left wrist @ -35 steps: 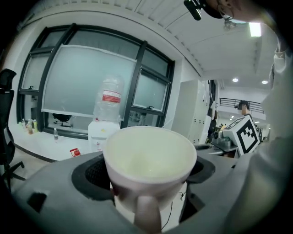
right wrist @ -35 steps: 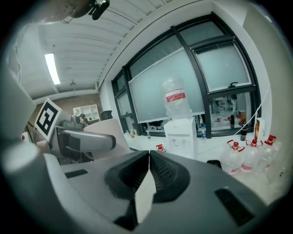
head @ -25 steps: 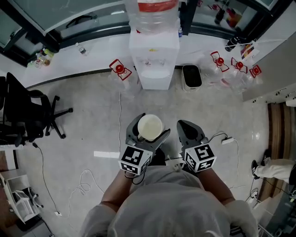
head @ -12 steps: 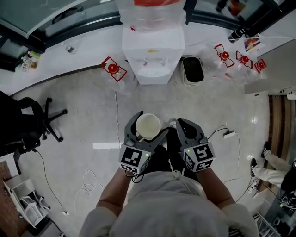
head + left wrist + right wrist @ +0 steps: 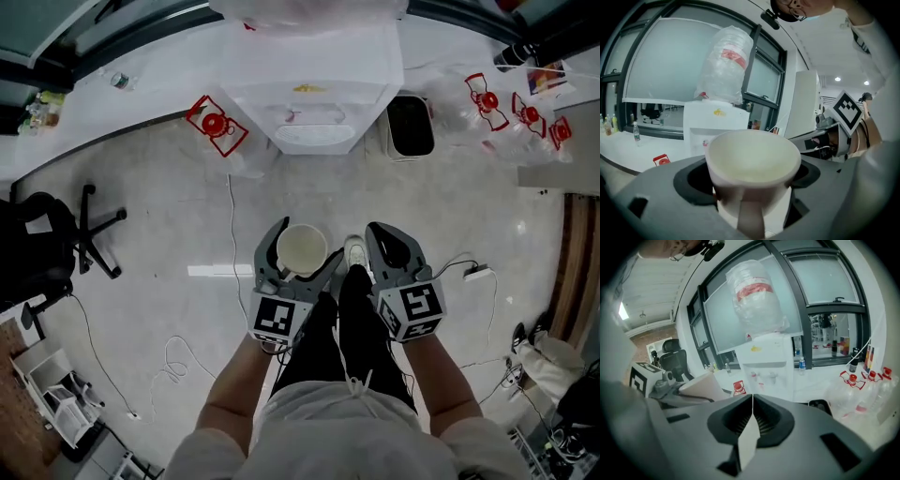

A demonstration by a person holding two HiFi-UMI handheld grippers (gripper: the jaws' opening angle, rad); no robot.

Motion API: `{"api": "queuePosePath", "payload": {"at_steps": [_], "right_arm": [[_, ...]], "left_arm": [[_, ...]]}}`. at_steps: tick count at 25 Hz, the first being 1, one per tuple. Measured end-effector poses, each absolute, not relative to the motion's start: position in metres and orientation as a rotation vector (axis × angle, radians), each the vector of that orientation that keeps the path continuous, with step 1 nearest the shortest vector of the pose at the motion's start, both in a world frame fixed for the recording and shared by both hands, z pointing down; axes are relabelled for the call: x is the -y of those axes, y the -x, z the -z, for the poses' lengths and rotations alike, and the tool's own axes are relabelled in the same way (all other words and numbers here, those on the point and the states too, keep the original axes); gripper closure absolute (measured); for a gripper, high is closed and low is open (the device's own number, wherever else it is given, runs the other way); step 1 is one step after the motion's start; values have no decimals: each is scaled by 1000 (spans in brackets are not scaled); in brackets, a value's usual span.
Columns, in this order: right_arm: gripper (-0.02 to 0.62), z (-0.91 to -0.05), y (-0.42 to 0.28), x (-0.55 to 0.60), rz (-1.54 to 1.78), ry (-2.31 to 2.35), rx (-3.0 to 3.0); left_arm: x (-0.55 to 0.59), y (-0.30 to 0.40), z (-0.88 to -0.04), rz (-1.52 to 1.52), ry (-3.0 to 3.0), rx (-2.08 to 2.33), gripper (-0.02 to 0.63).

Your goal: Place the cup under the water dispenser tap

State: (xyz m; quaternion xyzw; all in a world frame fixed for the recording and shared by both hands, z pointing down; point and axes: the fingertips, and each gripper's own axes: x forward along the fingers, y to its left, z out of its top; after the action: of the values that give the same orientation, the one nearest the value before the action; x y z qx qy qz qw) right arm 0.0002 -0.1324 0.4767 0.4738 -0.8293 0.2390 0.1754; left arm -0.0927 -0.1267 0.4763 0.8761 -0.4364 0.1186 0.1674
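Note:
A cream paper cup (image 5: 302, 248) stands upright between the jaws of my left gripper (image 5: 305, 244), which is shut on it; the cup (image 5: 752, 161) fills the middle of the left gripper view. My right gripper (image 5: 382, 232) hangs beside it with its jaws pressed together and nothing in them, as the right gripper view (image 5: 751, 399) shows. The white water dispenser (image 5: 314, 89) stands ahead across bare floor, with a plastic bottle (image 5: 757, 296) on top. Its taps (image 5: 763, 376) sit in a recess on the front. Both grippers are well short of it.
A black bin (image 5: 411, 125) stands right of the dispenser. Red-capped water jugs lie at the left (image 5: 216, 127) and right (image 5: 516, 103). An office chair (image 5: 47, 234) is at far left. Cables (image 5: 178, 361) and a power strip (image 5: 476, 274) lie on the floor.
The dispenser has grown larger and nearer in the head view. Both grippers have come forward and lower together, with the cup still in the left one.

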Motion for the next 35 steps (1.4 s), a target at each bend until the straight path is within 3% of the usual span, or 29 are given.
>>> {"api": "queuePosePath", "payload": {"at_steps": [20, 35], "right_arm": [[566, -620, -10, 214, -673, -1302, 2371], [566, -659, -16, 245, -625, -1270, 2422]], "left_arm": [[265, 69, -664, -356, -2383, 1439, 155], [335, 53, -714, -459, -2380, 1477, 155]]}}
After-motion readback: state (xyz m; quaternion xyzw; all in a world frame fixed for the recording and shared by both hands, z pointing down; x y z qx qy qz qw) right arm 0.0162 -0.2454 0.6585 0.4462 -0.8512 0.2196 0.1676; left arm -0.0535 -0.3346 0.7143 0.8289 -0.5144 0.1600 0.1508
